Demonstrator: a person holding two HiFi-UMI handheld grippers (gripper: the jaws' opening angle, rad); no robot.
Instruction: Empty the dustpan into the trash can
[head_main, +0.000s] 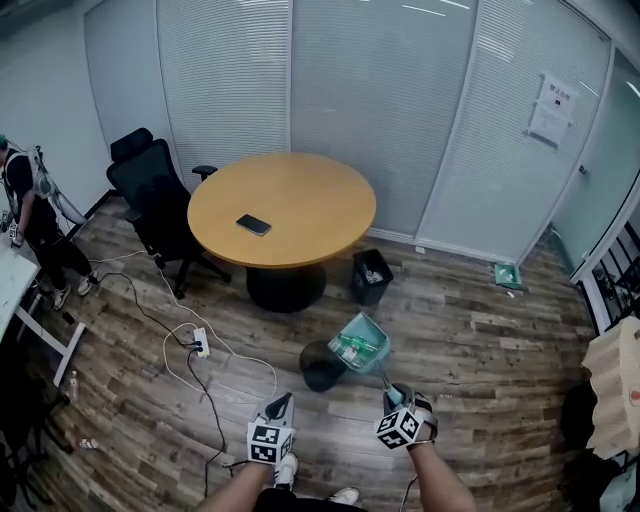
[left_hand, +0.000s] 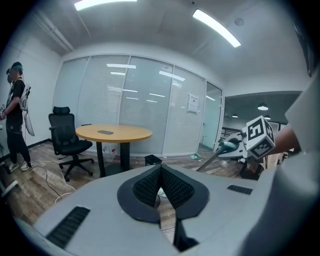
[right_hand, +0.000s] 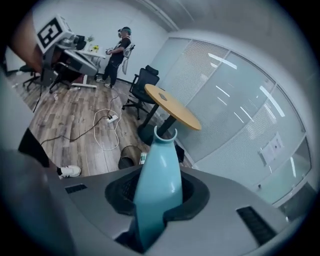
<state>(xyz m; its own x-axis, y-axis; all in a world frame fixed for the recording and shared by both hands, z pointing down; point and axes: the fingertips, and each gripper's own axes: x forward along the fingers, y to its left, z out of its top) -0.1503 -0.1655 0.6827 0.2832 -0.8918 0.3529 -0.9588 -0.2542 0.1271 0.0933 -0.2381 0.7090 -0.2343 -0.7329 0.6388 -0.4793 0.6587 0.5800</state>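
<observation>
A teal dustpan (head_main: 361, 343) hangs tilted over the floor with some litter in it, its mouth next to a round black trash can (head_main: 320, 366). My right gripper (head_main: 394, 396) is shut on the dustpan's teal handle (right_hand: 158, 180), which runs out between the jaws towards the trash can (right_hand: 127, 157). My left gripper (head_main: 283, 404) hovers to the left of the can, shut with nothing in it; its pads (left_hand: 151, 186) meet in the left gripper view. That view also shows the right gripper (left_hand: 235, 147) with the handle.
A second black bin (head_main: 371, 275) stands by a round wooden table (head_main: 282, 207) with a phone on it. A black office chair (head_main: 152, 195) is at the left. A white power strip and cables (head_main: 201, 344) lie on the wood floor. A person (head_main: 30, 225) stands far left.
</observation>
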